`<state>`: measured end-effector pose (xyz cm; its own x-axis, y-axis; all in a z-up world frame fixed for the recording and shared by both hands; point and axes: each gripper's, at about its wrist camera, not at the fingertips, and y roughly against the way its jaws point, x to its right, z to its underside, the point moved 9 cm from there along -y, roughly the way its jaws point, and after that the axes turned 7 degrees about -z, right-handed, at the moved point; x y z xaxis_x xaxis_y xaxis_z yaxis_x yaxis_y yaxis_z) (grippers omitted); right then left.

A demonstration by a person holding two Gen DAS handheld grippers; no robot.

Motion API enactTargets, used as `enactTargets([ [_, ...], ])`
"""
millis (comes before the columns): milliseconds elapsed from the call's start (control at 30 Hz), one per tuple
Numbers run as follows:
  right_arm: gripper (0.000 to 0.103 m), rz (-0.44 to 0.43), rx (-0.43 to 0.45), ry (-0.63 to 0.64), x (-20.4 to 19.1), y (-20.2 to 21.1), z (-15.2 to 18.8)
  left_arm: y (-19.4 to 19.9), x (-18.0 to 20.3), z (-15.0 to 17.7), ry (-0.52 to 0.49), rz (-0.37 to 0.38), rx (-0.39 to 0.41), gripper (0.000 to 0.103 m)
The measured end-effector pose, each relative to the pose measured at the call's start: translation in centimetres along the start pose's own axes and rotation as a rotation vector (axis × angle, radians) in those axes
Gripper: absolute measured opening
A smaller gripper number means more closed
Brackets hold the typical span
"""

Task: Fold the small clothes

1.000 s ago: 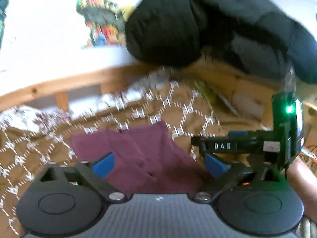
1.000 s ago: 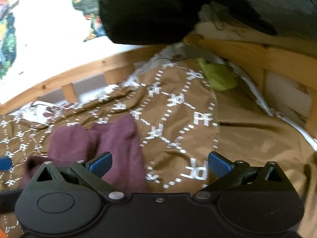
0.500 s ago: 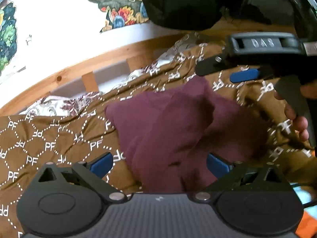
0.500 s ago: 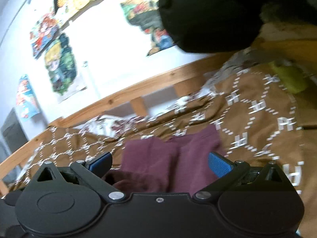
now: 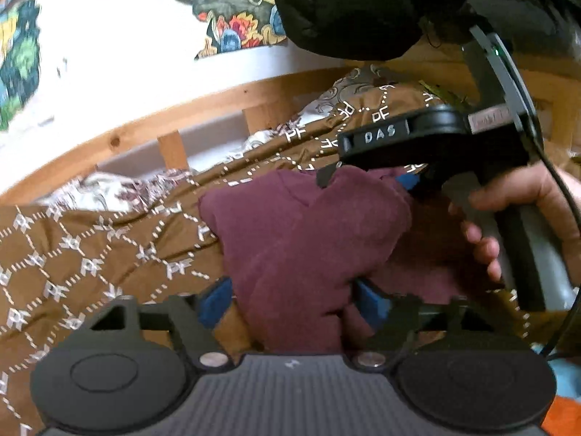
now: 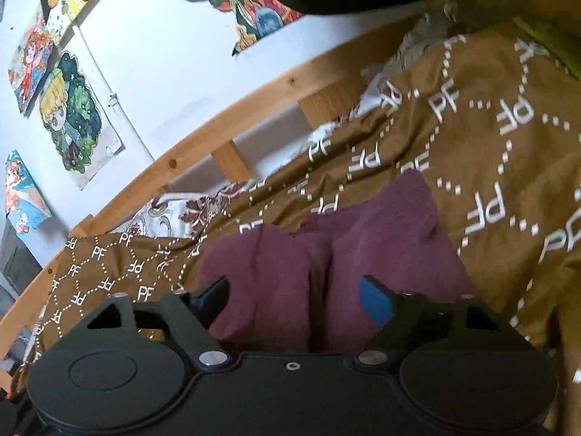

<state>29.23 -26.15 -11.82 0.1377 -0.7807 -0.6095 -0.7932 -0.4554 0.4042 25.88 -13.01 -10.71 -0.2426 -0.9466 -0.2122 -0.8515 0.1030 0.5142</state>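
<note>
- Left gripper: we are closing its jaws around a fold of the maroon cloth. The blue pads are standing on either side of the fabric, and they do not appear to be pressing it yet.
- Right gripper: we are closing these jaws as well. The cloth is bunching up between the fingertips, and again no firm pinch is showing.
- Cloth: it is lying crumpled on the brown patterned blanket, directly ahead of both grippers and reaching back under them.
- Right hand: seen from the left wrist camera, it is gripping the handle of the right tool, ahead and to the right of the left gripper.
- Wooden bed rail: it is running beyond the blanket, past the fingertips.
- Posters: they are hanging on the wall behind the rail.
</note>
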Motion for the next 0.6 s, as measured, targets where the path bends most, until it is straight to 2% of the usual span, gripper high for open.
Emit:
enactTargets([
  [33, 0.076, -0.003, -0.008, 0.006, -0.1, -0.1, 0.2, 0.0, 0.0, 0.1, 0.018, 0.019, -0.009, 0.058],
  [67, 0.074, 0.001, -0.019, 0.019, -0.2, -0.3, 0.3, 0.0, 0.0, 0.2, 0.034, 0.039, -0.021, 0.053],
  [200, 0.071, -0.019, -0.064, 0.020, -0.8, -1.0, 1.3, -0.1, -0.3, 0.5, 0.076, 0.055, -0.042, 0.039],
  [267, 0.062, -0.015, -0.087, 0.045, -1.3, -1.4, 1.7, -0.1, -0.4, 0.5, 0.086, 0.062, -0.046, 0.036],
  [300, 0.049, -0.014, -0.095, 0.059, -1.5, -1.4, 1.9, -0.1, -0.4, 0.6, 0.090, 0.064, -0.046, 0.035],
  [367, 0.035, -0.004, -0.099, 0.077, -1.8, -1.4, 2.0, 0.1, -0.4, 0.6, 0.090, 0.064, -0.040, 0.033],
  [400, 0.023, -0.007, -0.096, 0.077, -1.8, -1.3, 2.1, 0.1, -0.3, 0.6, 0.088, 0.062, -0.037, 0.031],
  [433, 0.017, -0.003, -0.088, 0.081, -1.9, -1.1, 2.0, 0.2, -0.3, 0.6, 0.085, 0.060, -0.035, 0.030],
  [600, 0.009, 0.013, -0.021, 0.159, -3.0, 0.1, 0.8, 1.0, 0.1, 0.0, 0.097, 0.064, -0.023, 0.024],
])
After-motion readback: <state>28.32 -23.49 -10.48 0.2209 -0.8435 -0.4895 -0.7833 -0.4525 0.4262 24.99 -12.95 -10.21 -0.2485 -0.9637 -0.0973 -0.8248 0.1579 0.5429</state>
